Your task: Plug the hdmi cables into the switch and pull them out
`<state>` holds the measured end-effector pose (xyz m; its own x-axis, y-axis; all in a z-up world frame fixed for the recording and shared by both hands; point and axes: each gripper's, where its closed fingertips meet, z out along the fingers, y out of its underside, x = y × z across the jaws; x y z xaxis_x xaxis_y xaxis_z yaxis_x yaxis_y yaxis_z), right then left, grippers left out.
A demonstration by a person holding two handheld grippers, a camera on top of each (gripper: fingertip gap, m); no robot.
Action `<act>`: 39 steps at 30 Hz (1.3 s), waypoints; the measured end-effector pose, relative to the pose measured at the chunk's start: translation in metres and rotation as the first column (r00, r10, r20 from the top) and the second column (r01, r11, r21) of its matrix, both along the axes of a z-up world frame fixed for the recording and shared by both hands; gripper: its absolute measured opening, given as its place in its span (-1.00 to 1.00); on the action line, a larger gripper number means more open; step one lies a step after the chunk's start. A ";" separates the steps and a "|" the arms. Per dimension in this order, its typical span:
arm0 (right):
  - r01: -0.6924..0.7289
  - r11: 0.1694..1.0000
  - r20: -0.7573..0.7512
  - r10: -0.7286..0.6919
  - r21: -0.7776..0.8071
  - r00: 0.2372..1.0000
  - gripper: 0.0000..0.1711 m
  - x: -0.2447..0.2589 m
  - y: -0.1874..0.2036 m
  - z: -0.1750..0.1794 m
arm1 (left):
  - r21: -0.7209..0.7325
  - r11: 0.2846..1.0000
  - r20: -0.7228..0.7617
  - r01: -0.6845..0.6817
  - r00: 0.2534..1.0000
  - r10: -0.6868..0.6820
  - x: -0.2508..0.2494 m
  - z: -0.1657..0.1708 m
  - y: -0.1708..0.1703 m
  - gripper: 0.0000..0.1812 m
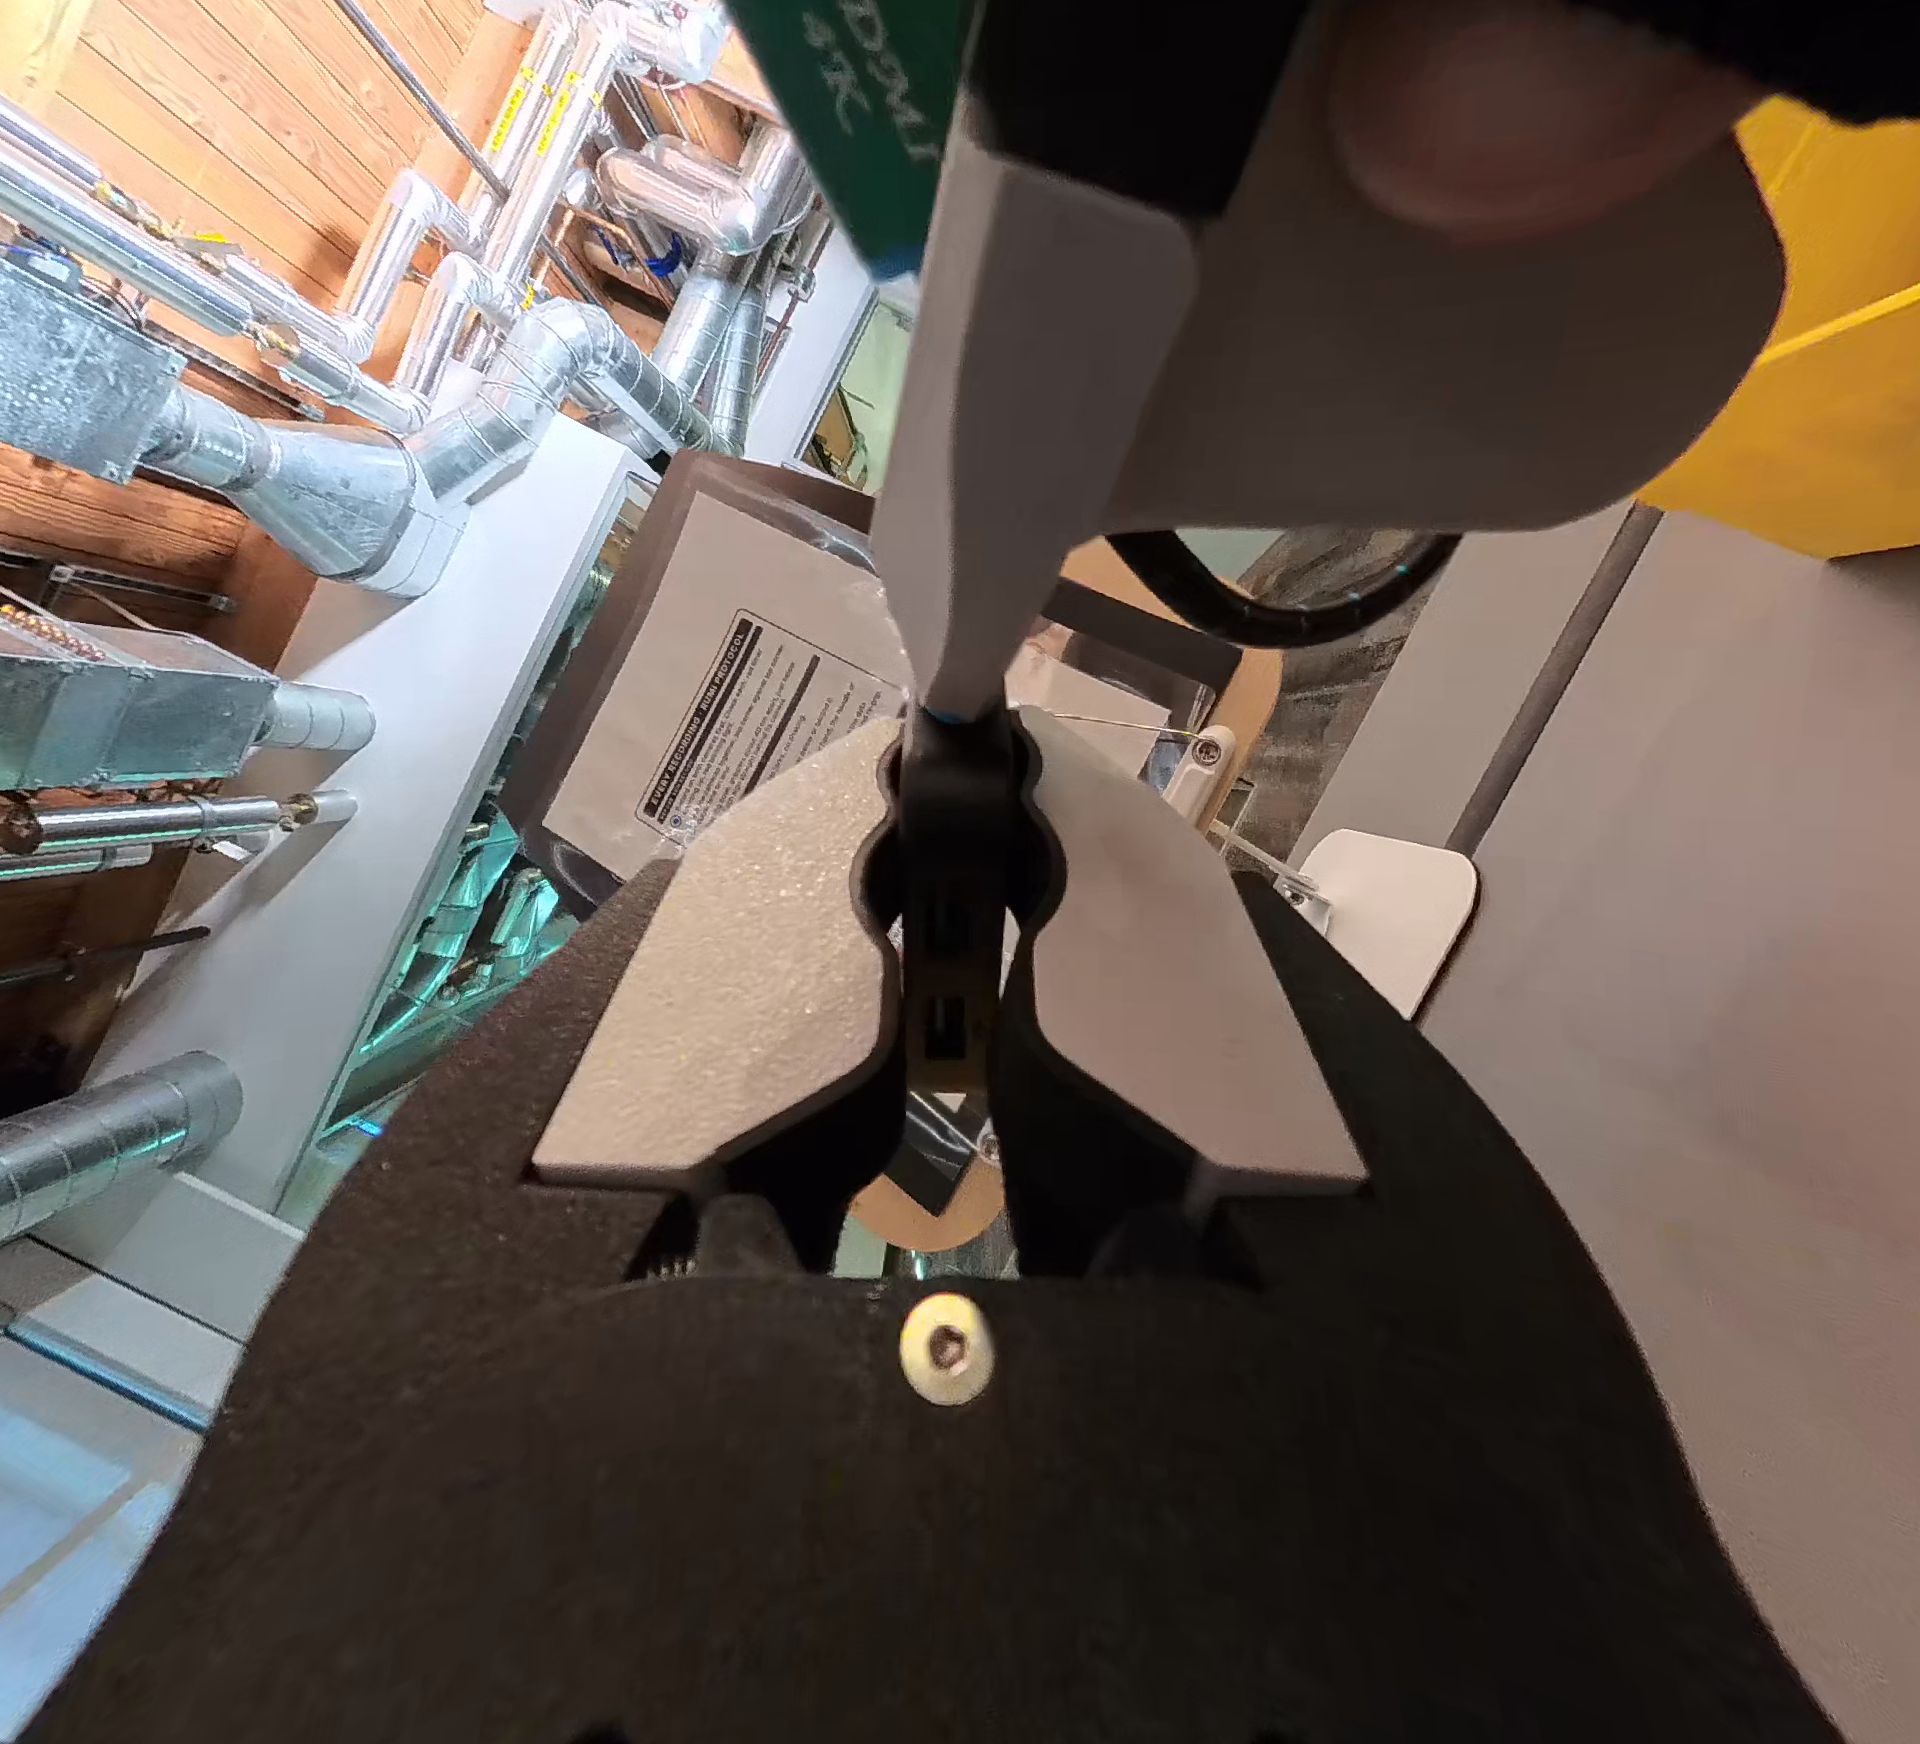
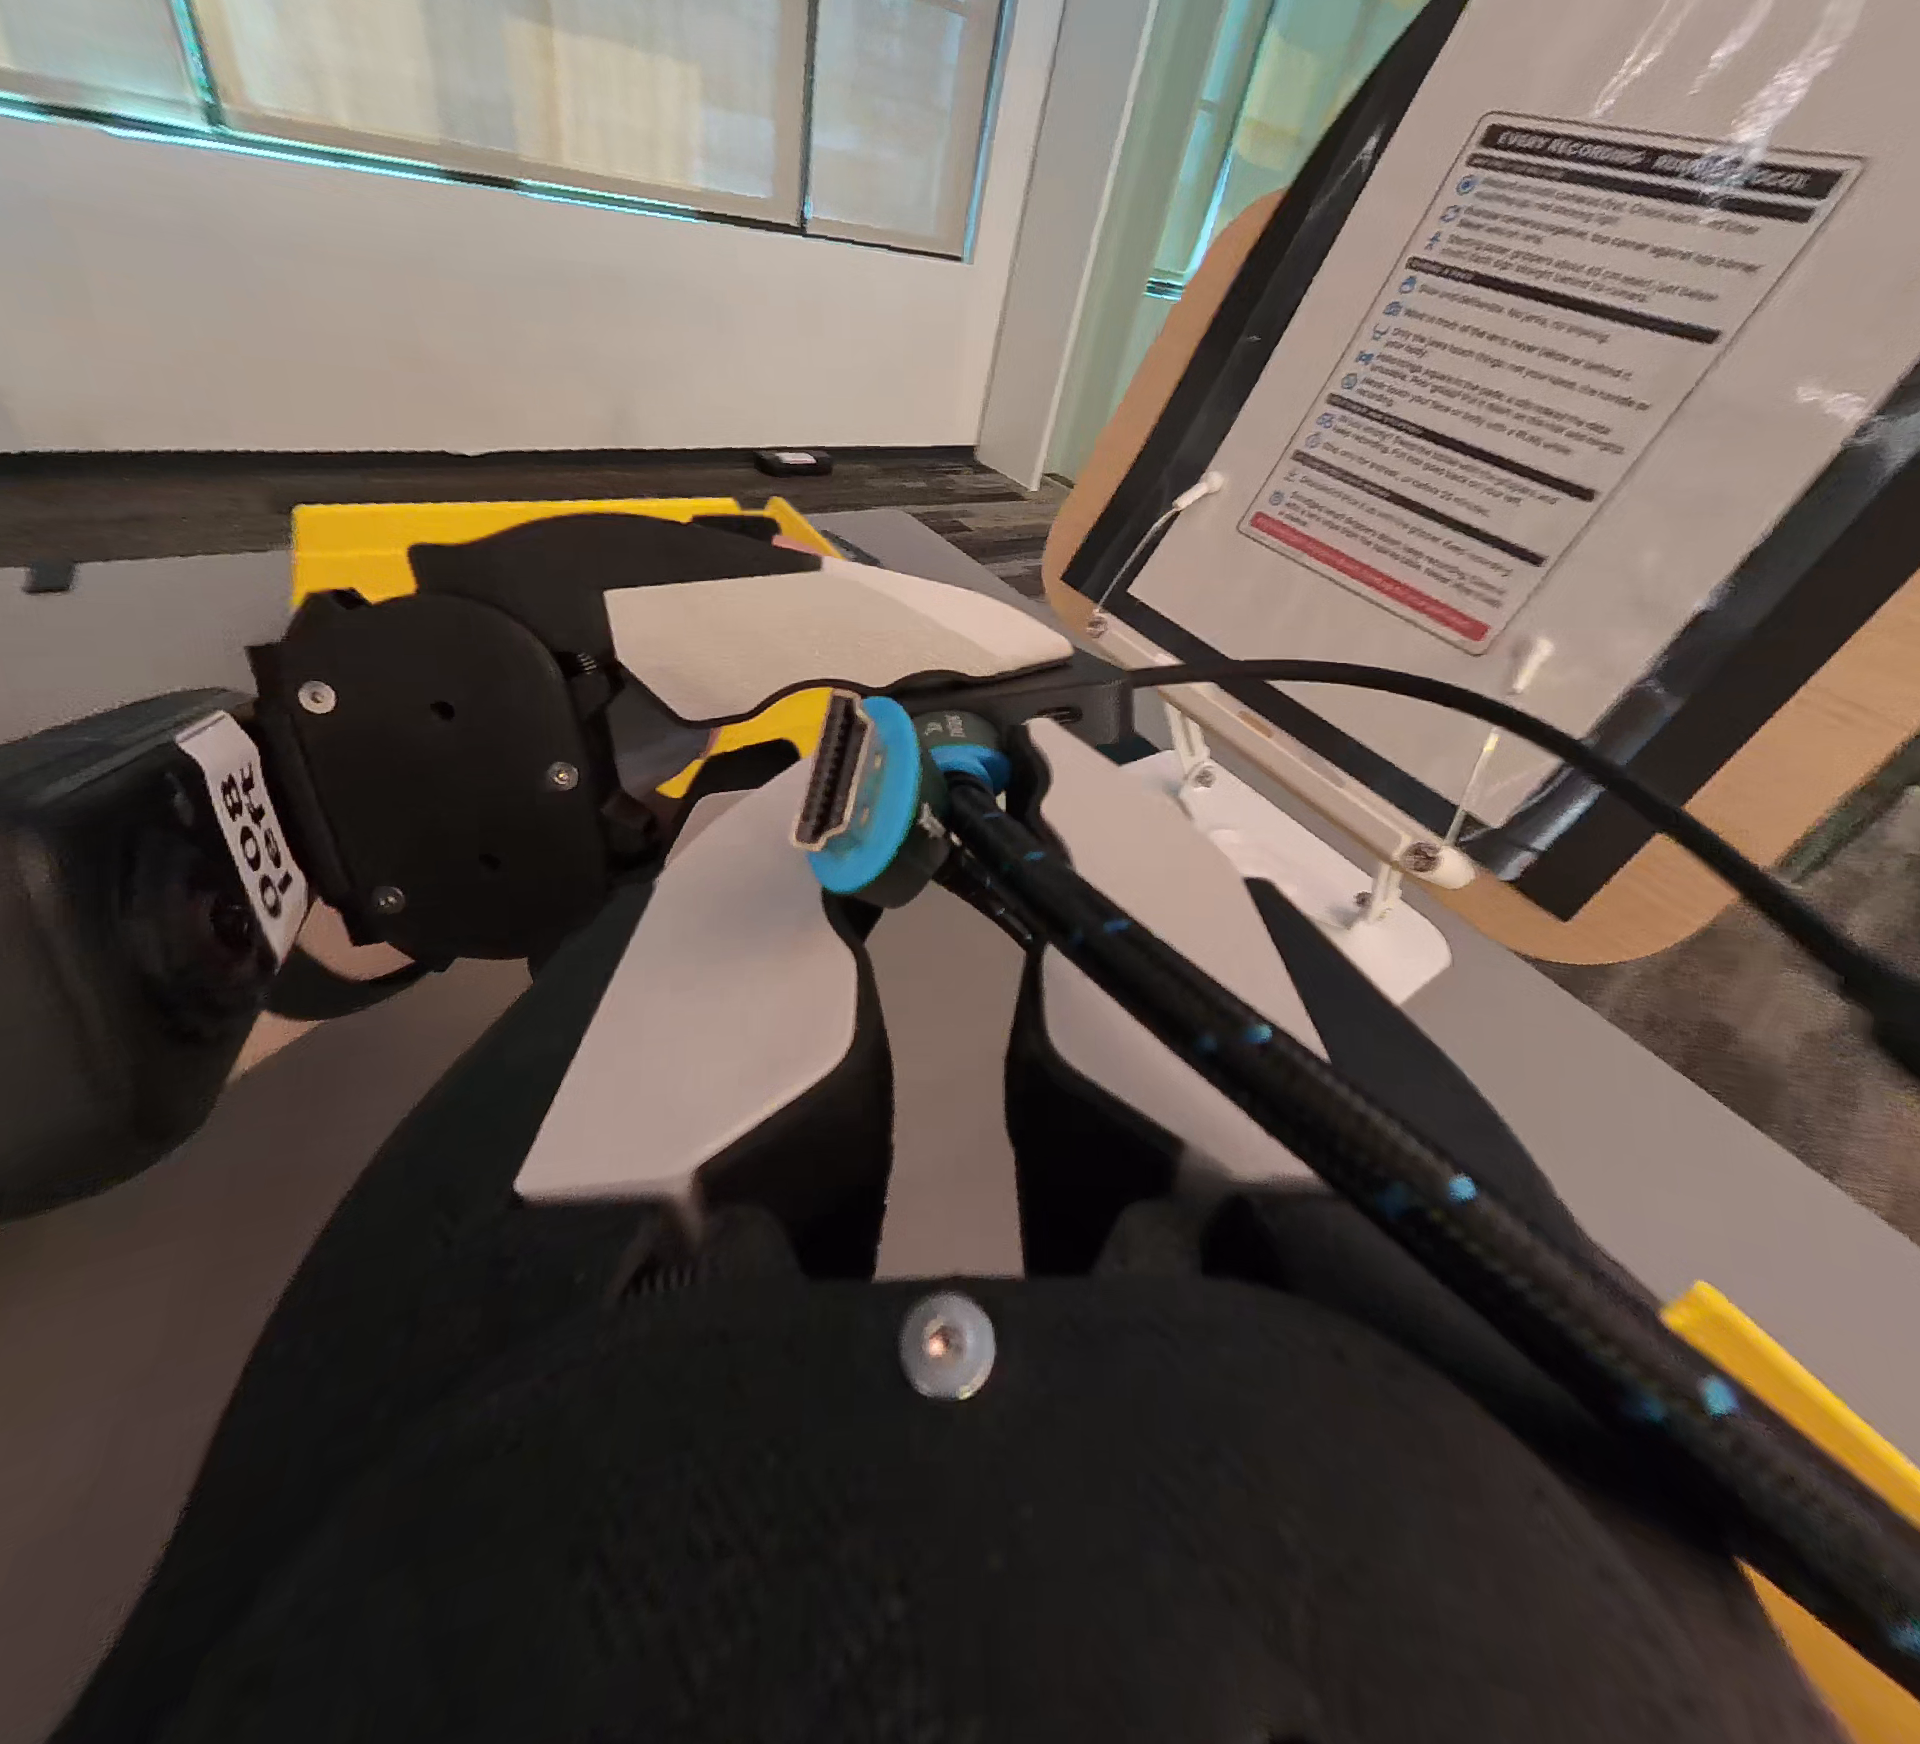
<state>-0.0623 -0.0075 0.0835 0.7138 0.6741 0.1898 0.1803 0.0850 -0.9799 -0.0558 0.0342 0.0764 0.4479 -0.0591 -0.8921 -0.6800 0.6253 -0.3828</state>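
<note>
While the left gripper (image 1: pixel 951 863) pinches the switch (image 1: pixel 951 785), a thin black box seen edge-on, its two grey-padded fingers are narrow with the box clamped between the tips at frame centre of the left wrist view. A small port opening shows on the box edge lower down, between the pads.

Right gripper (image 2: pixel 935 821) is also narrow and is gripping the hdmi plug (image 2: pixel 878 806) by its blue and green housing, mid-frame in the right wrist view. The metal end of the plug (image 2: pixel 831 780) is bare, out of any port, and faces the left of the frame. The plug sits just below the switch, which shows there as a flat black piece sticking out to the right of the left gripper's white pad. Cannot tell whether plug and switch touch.

A braided black cable (image 2: pixel 1351 1123) with blue flecks runs from the plug to the lower right corner. A thinner black cord (image 2: pixel 1455 707) leaves the switch and arcs to the right edge.

In the left wrist view the right gripper fills the upper right, one pad reaching down to the top end of the switch, with the green plug housing blurred at top centre.

Background: grey table (image 2: pixel 1558 1123); yellow bin (image 2: pixel 343 541) behind the left gripper; board with a printed sheet (image 2: pixel 1507 395) on a white stand at right; windows (image 2: pixel 520 11) at upper left. Silver pipes (image 1: pixel 520 364) and wood panels fill the upper left of the left wrist view.
</note>
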 end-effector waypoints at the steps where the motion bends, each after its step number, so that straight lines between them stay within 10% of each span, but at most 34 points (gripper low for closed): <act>1: 0.023 0.998 -0.003 -0.023 0.051 1.000 -0.70 0.003 -0.003 0.007 | -0.049 0.995 -0.003 -0.089 0.996 0.089 -0.012 -0.004 0.015 -0.86; 3: 0.084 0.981 -0.048 -0.077 0.175 0.996 -0.70 0.022 -0.018 0.042 | -0.258 0.927 -0.022 -0.271 0.961 0.275 -0.060 -0.029 0.060 -0.84; 6: 0.063 0.980 -0.053 -0.054 0.189 0.997 -0.74 0.035 -0.034 0.067 | -0.110 0.985 0.168 -0.131 0.975 0.149 -0.090 0.006 0.043 -0.85; 15: -0.041 0.989 0.239 0.075 -0.145 0.968 -0.73 0.053 -0.030 0.018 | -0.013 1.000 0.046 0.000 0.999 0.000 -0.052 0.020 0.008 -0.85; 20: 0.053 0.690 0.308 0.252 -0.722 0.918 -0.73 0.141 -0.074 -0.074 | -0.043 0.999 0.032 0.024 0.999 -0.022 -0.044 0.016 0.007 -0.85; 25: 0.174 0.316 0.258 0.250 -0.933 0.933 -0.73 0.209 -0.086 -0.155 | -0.027 0.999 0.000 0.038 0.999 -0.038 -0.033 0.018 0.000 -0.85; 28: 0.159 0.242 0.225 0.276 -0.957 0.934 -0.73 0.211 -0.080 -0.173 | -0.024 0.999 -0.025 0.031 0.999 -0.031 -0.030 0.016 0.000 -0.85; 35: 0.041 0.340 0.157 0.322 -0.939 0.934 -0.58 0.196 -0.082 -0.150 | -0.028 0.999 -0.038 0.046 0.998 -0.047 -0.023 0.013 -0.002 -0.86; 39: -0.014 0.562 0.201 0.319 -0.827 0.926 -0.55 0.182 -0.079 -0.105 | -0.061 0.993 -0.060 0.104 0.992 -0.108 -0.011 0.006 -0.009 -0.85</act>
